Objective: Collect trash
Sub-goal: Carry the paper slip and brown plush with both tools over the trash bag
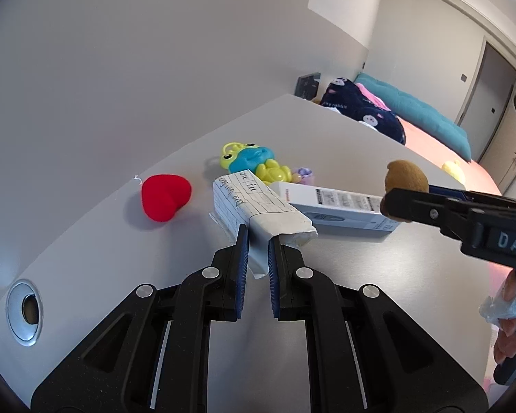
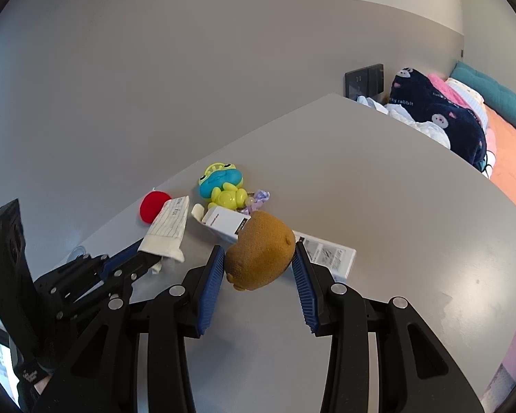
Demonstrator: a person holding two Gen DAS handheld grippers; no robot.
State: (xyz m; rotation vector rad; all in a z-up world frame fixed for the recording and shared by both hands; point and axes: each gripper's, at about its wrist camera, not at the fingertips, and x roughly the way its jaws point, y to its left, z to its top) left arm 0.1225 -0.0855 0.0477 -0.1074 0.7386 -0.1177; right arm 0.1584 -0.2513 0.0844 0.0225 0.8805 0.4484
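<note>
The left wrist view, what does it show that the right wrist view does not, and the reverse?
Only the left wrist view: the metal desk grommet and a hand with crumpled tissue. Only the right wrist view: the brown plush toy seen whole between the right gripper jaws. Both: folded lined paper in the left gripper, red heart, frog toy, white box.

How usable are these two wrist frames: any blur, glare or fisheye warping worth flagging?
Left wrist view: sharp, evenly lit, soft shadow beside the red heart; the table edge bows strongly and the corners vignette black. Right wrist view: equally sharp, the brown plush crisp between the fingers, no glare, same bowing toward the rim.
</note>
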